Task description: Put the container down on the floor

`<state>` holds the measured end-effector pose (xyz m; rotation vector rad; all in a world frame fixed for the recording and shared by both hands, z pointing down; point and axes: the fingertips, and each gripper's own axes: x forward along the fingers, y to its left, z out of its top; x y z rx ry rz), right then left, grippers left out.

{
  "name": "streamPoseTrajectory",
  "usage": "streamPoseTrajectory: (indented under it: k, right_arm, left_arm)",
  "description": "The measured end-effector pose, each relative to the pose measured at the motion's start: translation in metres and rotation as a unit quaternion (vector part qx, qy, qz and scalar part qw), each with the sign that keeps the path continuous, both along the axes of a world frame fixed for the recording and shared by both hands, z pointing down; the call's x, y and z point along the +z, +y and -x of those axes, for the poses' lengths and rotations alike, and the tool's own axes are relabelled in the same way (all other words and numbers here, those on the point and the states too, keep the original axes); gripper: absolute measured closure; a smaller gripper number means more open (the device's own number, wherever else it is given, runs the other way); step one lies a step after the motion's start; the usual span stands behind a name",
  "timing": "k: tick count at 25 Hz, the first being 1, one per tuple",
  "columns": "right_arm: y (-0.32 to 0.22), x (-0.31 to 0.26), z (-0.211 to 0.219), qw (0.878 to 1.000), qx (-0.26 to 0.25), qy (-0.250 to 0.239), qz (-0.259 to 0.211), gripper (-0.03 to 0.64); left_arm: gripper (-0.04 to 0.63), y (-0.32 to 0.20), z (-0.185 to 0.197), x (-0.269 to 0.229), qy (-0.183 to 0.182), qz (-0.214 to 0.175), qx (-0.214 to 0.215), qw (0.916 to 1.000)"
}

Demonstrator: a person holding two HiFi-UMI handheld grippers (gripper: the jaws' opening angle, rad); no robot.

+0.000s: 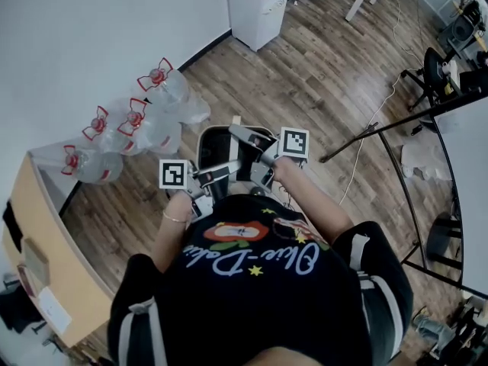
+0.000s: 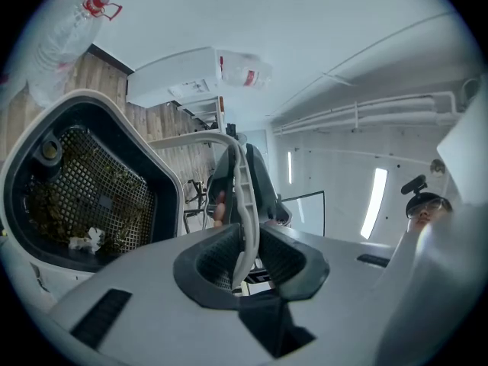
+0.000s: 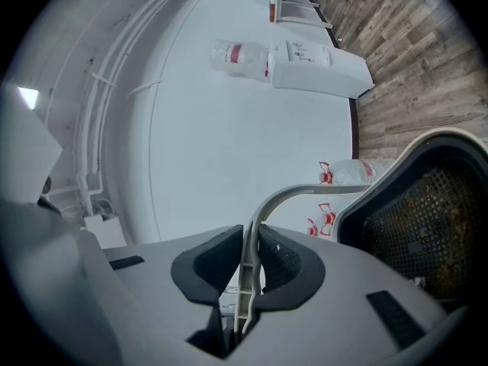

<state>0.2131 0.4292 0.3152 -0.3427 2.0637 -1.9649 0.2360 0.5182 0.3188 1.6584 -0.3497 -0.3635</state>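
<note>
The white plastic container with a black inner wall point(image 1: 200, 149) is held at the centre of the head view, off the wooden plank floor point(image 1: 328, 75) and close before the person. Its mouth is turned up towards that camera. Its long axis appears to run towards the top of the frame, though much of it is covered there. Only in the gripper views is the thin pale-grey arched handle point(image 2: 242, 181) made out plainly: the left tool point(image 2: 244, 254) is clamped on it, and the right tool point(image 3: 248, 261) is closed on the same handle. The mesh basket point(image 2: 91, 181) inside, with a crumpled white scrap point(image 2: 85, 239), is shown best in the left gripper view. In the right gripper view the container is cut off at the lower right edge. Clear plastic bottles with red caps point(image 1: 126, 124) are seen at the head view's upper left.
</note>
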Motion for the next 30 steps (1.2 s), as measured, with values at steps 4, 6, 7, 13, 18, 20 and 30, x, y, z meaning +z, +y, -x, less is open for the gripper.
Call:
streamPoseTrajectory:
  k: [4, 6, 7, 13, 18, 20, 30]
  right_arm:
    - [-0.005, 0.007, -0.023, 1.000, -0.015, 0.005, -0.003, 0.571]
    - [-0.006, 0.016, -0.020, 1.000, -0.023, 0.012, -0.007, 0.571]
    - [-0.006, 0.016, -0.019, 1.000, -0.026, 0.012, -0.007, 0.571]
    - [-0.003, 0.012, -0.019, 0.999, -0.030, 0.014, -0.006, 0.571]
    - [-0.006, 0.016, -0.023, 0.999, -0.018, 0.028, -0.005, 0.571]
    - [-0.007, 0.017, -0.023, 0.999, -0.019, 0.031, -0.008, 0.571]
    - [-0.009, 0.021, -0.028, 0.999, 0.007, 0.031, 0.002, 0.574]
  left_arm:
    - [0.525, -0.006, -0.026, 0.007, -0.002, -0.002, -0.010, 0.9999]
    - [0.525, -0.007, -0.024, 0.015, 0.000, -0.001, -0.014, 0.9999]
    - [0.525, -0.007, -0.024, 0.015, 0.002, 0.000, -0.016, 0.9999]
    - [0.525, -0.005, -0.026, 0.010, 0.000, 0.014, -0.017, 0.9998]
    - [0.525, -0.007, -0.024, 0.013, -0.010, 0.011, -0.012, 0.9998]
    - [0.525, -0.008, -0.024, 0.016, -0.014, 0.012, -0.011, 0.9998]
    - [0.526, -0.010, -0.026, 0.018, -0.007, 0.004, 0.004, 1.0000]
